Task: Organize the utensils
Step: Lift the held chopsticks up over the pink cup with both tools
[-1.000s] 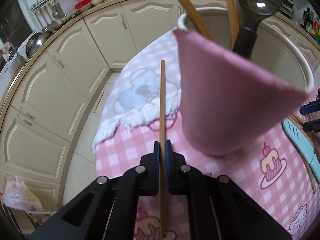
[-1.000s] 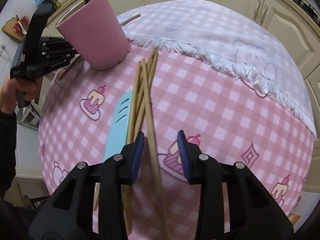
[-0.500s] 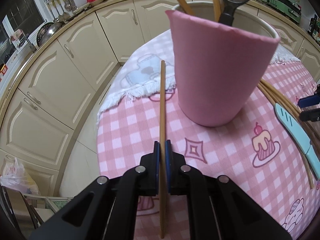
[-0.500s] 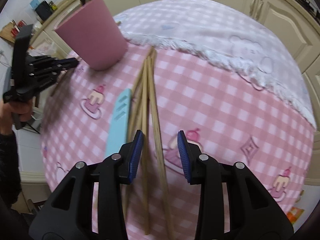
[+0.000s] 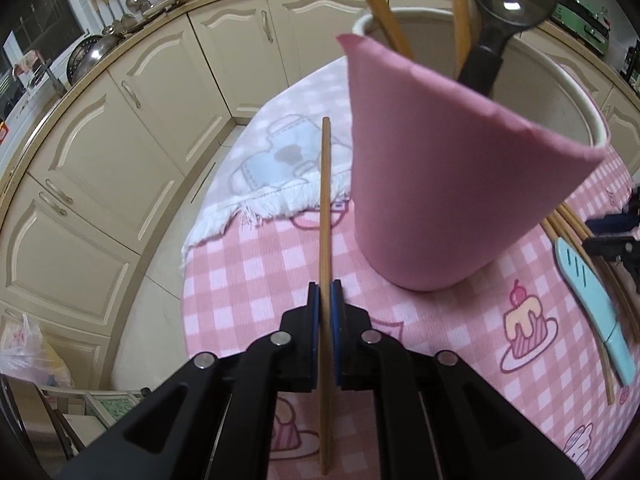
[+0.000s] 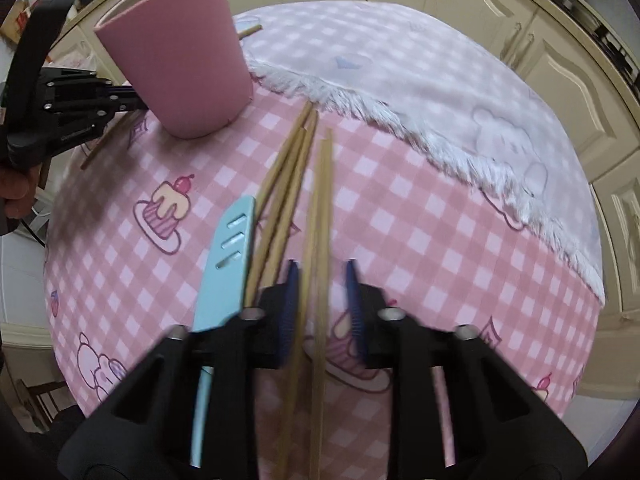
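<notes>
One chopstick is pinched in the left gripper, jaws pressed tight on it, long axis running straight ahead past the pink cup just to its right; cloth edge and desk rim lie beyond the tip. Right gripper jaws are closing, still apart, with two chopsticks between them, lengthwise along the jaws. More chopsticks and a blue knife lie just left. Open pink checked cloth to the right.
</notes>
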